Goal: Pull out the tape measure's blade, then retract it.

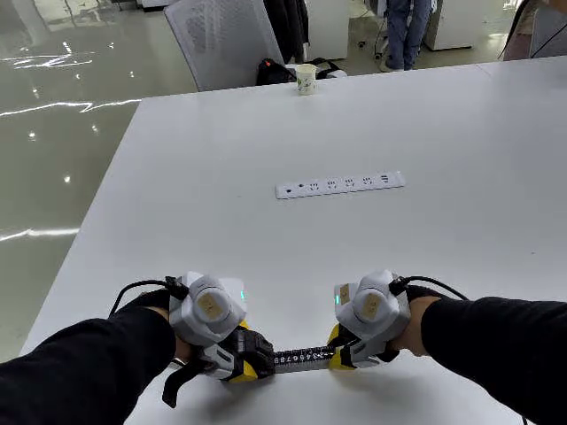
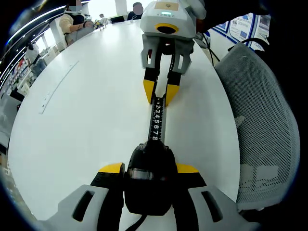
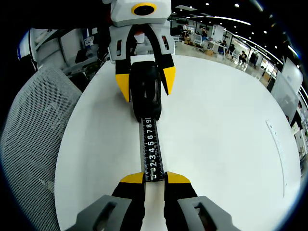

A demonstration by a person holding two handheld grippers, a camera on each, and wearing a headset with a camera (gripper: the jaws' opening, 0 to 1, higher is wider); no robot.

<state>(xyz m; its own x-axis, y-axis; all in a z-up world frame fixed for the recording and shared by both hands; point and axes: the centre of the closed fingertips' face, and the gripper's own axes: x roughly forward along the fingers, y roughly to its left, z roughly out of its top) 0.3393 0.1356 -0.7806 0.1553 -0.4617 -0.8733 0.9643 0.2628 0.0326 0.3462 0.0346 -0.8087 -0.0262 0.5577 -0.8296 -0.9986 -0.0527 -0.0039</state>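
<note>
Tape measure case (image 2: 148, 187) is clamped in your left gripper (image 2: 149, 168); right gripper (image 3: 154, 178) pinches the blade (image 3: 150, 142) tip. Pull straight apart, low over the table (image 1: 266, 133), no twisting.

Setting, as I read it: open-plan office; white table (image 1: 266, 159); power strip (image 1: 340, 184) at its middle; paper cup (image 1: 306, 79) on its far edge; mesh chair (image 1: 221, 40) beyond it.

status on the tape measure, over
Left gripper shut on tape measure case. Right gripper shut on blade tip, blade out a short way. Power strip far off, no obstruction.
</note>
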